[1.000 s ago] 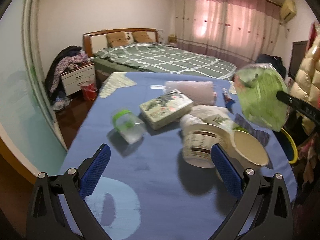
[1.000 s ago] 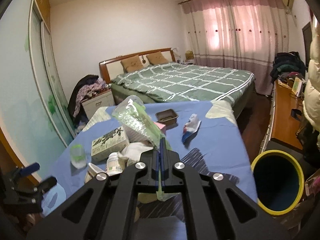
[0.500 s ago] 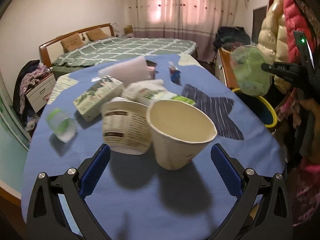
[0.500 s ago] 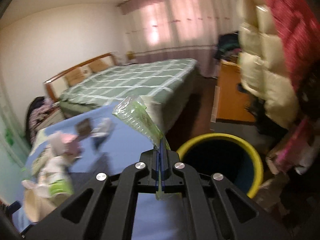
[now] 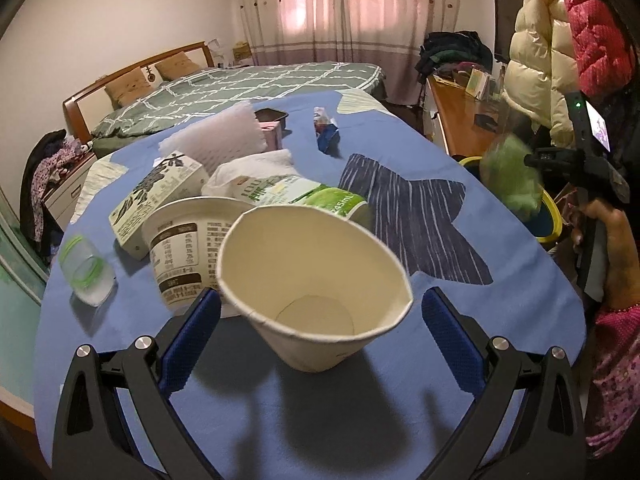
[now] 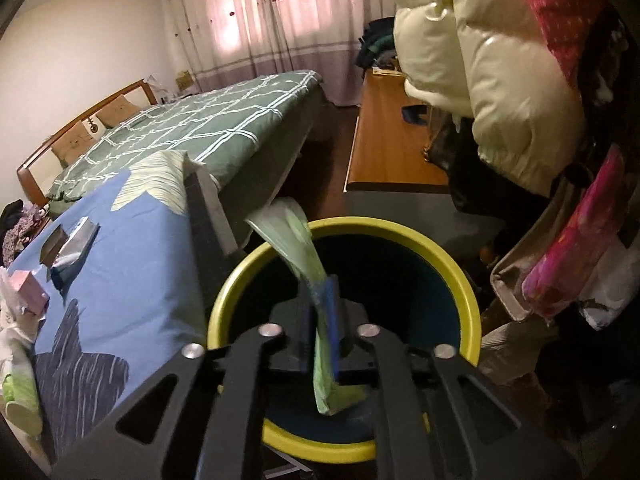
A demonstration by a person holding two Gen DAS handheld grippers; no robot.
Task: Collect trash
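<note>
Green wrapper (image 6: pixel 316 312) between barely parted right fingers (image 6: pixel 332 316), just opening

A bed (image 5: pixel 240 92) with a green checked cover stands against the far wall, two tan pillows (image 5: pixel 152 76) at its wooden headboard (image 6: pixel 86 120). Pink curtains (image 5: pixel 352 8) glow behind it. Clothes (image 5: pixel 44 176) are heaped over a white nightstand (image 5: pixel 66 192) to the left. On the right runs a wooden desk (image 6: pixel 392 140), with dark clothing piled at its far end. A cream puffer jacket (image 6: pixel 492 60) and a red one (image 5: pixel 596 20) hang close by. A blue cloth (image 5: pixel 320 420) with a dark striped patch covers the table.
</note>
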